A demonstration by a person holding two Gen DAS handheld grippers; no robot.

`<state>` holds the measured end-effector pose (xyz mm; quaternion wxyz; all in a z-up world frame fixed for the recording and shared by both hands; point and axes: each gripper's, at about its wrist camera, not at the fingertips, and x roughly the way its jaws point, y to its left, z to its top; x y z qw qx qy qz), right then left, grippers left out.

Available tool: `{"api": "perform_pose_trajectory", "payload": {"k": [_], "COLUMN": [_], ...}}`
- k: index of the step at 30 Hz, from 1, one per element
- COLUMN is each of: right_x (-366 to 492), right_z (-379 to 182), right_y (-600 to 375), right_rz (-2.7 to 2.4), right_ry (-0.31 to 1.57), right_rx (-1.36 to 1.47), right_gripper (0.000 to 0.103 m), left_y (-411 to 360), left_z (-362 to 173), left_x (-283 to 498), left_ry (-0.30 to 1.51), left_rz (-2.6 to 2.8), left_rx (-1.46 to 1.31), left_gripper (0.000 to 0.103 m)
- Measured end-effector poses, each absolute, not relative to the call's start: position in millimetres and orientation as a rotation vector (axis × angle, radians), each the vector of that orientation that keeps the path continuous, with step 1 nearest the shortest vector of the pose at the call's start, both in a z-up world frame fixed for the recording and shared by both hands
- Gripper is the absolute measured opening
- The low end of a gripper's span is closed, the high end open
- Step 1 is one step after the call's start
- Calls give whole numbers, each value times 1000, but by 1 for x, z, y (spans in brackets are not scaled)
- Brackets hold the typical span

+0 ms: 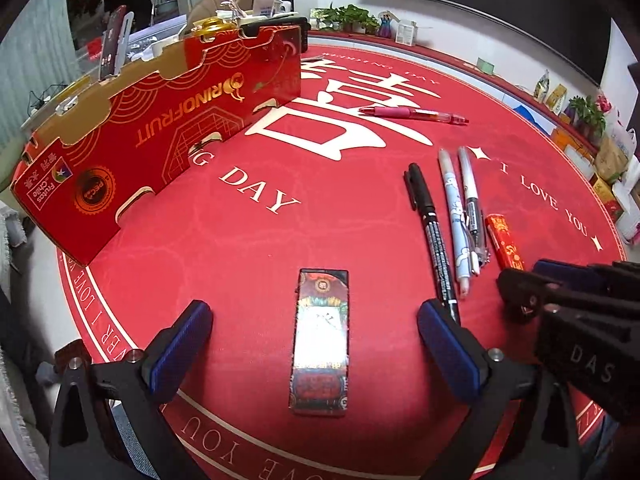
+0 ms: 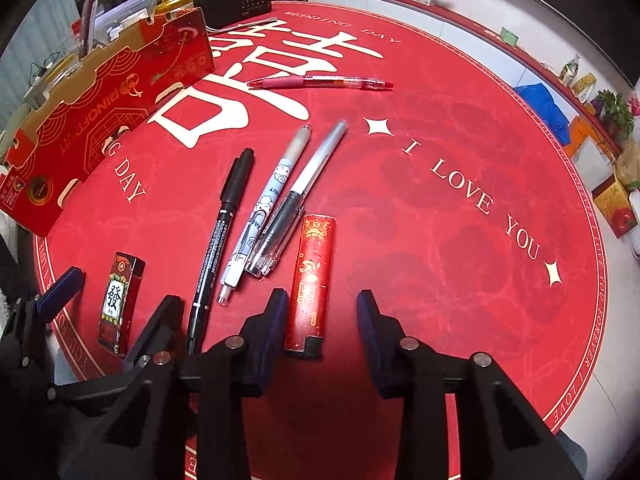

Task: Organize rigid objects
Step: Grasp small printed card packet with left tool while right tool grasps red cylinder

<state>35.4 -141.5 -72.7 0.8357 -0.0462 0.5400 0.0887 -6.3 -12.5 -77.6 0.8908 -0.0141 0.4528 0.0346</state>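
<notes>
The right gripper straddles the red lighter near the cloth's front edge, jaws apart (one pad beside it); the left gripper gapes around the patterned lighter, untouched

Round red table, white wall — potted plants

Red mat bears pens, lighters, box.
</notes>
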Motion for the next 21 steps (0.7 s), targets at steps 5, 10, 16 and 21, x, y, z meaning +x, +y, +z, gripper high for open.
{"api": "perform_pose_trajectory", "payload": {"k": [5,10,16,21], "right_x": [32,19,3,-2], "right_z": [-70,-60,-49,-46], "right_y": [-153,-176,-196,-200], "right_rz": [225,227,220,222], "right_ry": [1171,1147,1110,1099], "right_rx": [-17,78,141,155], "right_gripper": [20,20,20,20], "left_y": [-22,-21,-15,-18], "left_z": [-73,-63,-47,-33], "left_x": [-9,-13,-27,-32], "left_ry": [959,992,956,913], "left_rz": [14,-81,-93,-90], "left_rx": [-6,-32,-35,0], "left_gripper": [79,26,26,26]}}
